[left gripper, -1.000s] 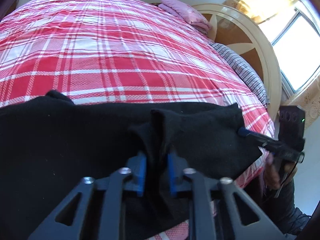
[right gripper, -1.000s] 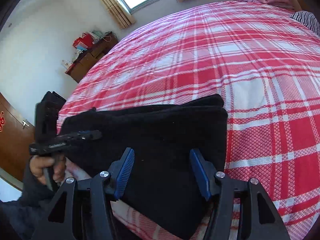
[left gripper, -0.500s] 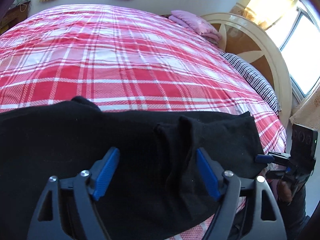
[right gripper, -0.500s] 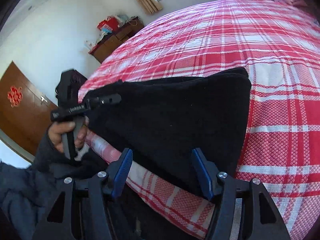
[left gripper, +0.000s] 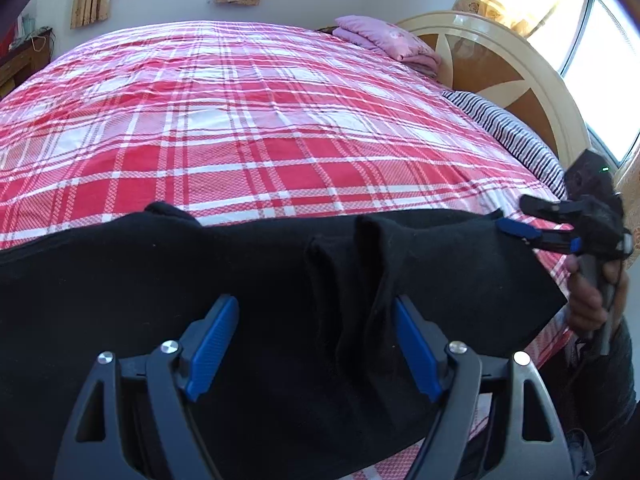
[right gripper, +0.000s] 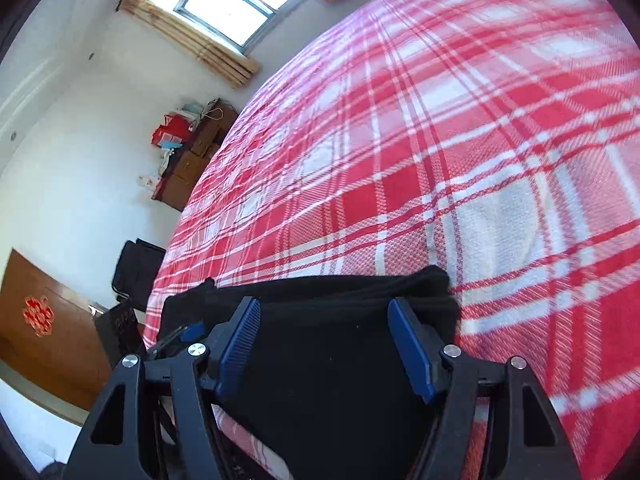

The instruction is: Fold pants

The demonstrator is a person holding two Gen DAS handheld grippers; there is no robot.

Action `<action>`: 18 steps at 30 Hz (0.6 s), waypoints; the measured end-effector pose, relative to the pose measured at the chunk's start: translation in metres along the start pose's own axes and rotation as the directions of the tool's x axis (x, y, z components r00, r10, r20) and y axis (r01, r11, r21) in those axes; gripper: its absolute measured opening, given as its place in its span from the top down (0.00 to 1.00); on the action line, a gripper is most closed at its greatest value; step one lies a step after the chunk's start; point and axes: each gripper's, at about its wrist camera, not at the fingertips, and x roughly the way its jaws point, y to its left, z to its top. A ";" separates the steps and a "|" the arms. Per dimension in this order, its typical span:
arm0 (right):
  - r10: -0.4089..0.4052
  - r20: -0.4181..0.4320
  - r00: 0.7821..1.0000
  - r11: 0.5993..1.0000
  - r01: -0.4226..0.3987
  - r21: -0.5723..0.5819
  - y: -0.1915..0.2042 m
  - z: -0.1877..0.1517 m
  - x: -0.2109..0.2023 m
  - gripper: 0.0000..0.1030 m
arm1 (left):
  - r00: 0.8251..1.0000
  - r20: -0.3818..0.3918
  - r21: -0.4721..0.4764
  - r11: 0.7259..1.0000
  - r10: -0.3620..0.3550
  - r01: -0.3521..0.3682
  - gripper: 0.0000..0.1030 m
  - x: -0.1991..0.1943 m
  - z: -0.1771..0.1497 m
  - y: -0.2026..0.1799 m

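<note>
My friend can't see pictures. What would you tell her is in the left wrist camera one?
Black pants lie along the near edge of a bed with a red and white checked cover, a raised fold between the open blue fingers of the left hand-held gripper. At the right edge, a hand holds the right hand-held gripper, beside the pants' end.

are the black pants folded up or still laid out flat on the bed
Folded. In the right wrist view the black pants show stacked layers along their far edge on the plaid bedspread. A raised crease still stands in the cloth in the left wrist view.
</note>
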 end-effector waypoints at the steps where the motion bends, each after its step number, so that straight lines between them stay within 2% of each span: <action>1: -0.036 0.039 0.999 0.999 0.037 -0.016 0.006 -0.002 -0.009 0.34 | 1.000 0.001 0.003 1.000 0.007 -0.007 0.22 -0.001 0.000 0.000; 3: -0.092 0.084 0.992 0.994 0.097 -0.058 0.020 -0.007 -0.019 0.34 | 1.000 0.010 0.010 1.000 0.022 -0.022 0.22 -0.003 0.001 -0.001; 7: -0.066 0.077 0.995 0.983 0.078 -0.167 0.055 -0.019 -0.021 0.34 | 0.997 0.029 0.043 0.997 0.070 -0.071 0.22 -0.013 0.004 0.000; 10: -0.054 0.032 0.998 0.963 0.060 -0.264 0.084 -0.043 -0.004 0.33 | 0.991 0.047 0.078 0.989 0.126 -0.129 0.22 -0.024 0.006 0.005; 14: -0.064 -0.062 0.996 0.918 0.035 -0.396 0.120 -0.078 0.041 0.33 | 0.974 0.062 0.112 0.969 0.216 -0.222 0.21 -0.039 0.004 0.021; 18: -0.077 -0.154 0.985 0.898 0.001 -0.439 0.135 -0.096 0.077 0.33 | 0.959 0.053 0.095 0.954 0.279 -0.283 0.21 -0.051 -0.001 0.049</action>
